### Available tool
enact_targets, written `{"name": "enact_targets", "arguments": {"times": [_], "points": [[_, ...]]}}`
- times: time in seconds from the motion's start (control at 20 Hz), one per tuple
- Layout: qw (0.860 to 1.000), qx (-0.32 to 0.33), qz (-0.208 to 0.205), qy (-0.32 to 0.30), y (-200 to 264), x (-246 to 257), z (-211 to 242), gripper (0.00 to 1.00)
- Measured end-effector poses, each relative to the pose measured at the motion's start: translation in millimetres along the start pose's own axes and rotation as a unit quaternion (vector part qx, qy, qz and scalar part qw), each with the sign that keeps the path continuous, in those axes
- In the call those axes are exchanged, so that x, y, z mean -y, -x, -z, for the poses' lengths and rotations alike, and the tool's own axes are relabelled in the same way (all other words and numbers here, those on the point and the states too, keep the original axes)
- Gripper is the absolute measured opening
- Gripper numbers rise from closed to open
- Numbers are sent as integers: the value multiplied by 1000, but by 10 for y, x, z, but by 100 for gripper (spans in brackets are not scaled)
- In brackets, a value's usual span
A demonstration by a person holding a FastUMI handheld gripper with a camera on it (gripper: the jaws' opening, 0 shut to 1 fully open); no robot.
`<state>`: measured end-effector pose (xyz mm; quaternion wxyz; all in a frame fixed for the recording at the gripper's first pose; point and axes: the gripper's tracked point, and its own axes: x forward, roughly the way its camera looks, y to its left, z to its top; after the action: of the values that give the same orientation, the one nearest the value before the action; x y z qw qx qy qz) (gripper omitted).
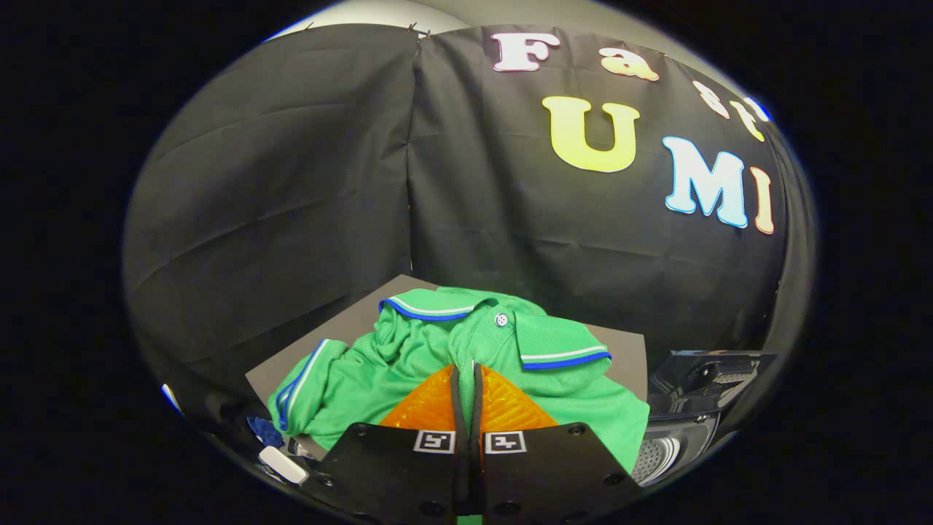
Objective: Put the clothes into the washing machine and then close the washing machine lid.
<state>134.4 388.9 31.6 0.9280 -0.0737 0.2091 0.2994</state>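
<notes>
A green polo shirt (408, 364) with blue and white trim on its collar and sleeve lies crumpled on a dark grey board (350, 321). My gripper (466, 375) is pressed down into the middle of the shirt, just below the button. Its two fingers (430, 408) are drawn together with only a thin slit between them, and cloth is pinched at their tips. To the right of the shirt, lower down, stands the washing machine (674, 445). Its metal drum shows and its dark lid (711, 372) is raised.
The black cloth wall (291, 182) closes off the space right behind the board. A small white object (283, 464) and a scrap of blue cloth (264, 430) lie low to the left of the fingers.
</notes>
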Motion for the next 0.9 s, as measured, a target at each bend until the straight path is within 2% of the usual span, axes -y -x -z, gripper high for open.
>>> {"name": "enact_targets", "arguments": {"times": [0.5, 0.9], "points": [[999, 34, -4, -23, 437, 564, -176, 1], [998, 47, 17, -37, 758, 1244, -131, 1]]}}
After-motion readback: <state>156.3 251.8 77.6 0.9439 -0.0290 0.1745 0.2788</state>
